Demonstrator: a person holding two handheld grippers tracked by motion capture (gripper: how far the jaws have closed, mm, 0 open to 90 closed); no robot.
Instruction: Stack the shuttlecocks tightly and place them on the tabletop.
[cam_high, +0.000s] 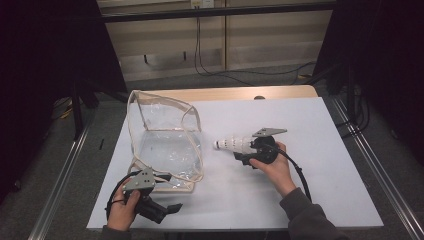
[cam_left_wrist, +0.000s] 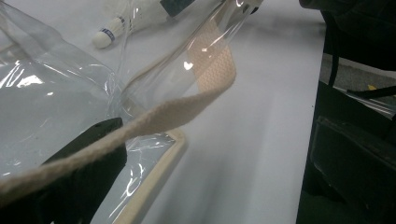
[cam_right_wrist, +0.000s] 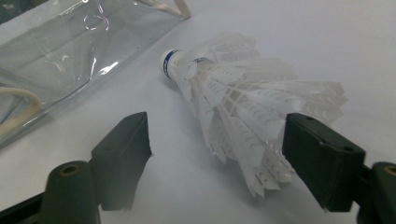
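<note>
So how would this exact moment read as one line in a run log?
left tongs: by bag strap | right tongs: open around shuttlecock | clear bag: empty, on table

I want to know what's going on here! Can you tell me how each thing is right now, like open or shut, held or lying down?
Clear bag: standing open on the table, nothing inside that I can see.
Bag strap: draped over the left gripper's jaw, lifted.
Shuttlecock: lying on its side, cork end toward the bag, feathers between the right gripper's jaws.
Left gripper: whether open or shut can't be told.
Right gripper: open, one jaw touching the feathers, not squeezing.
</note>
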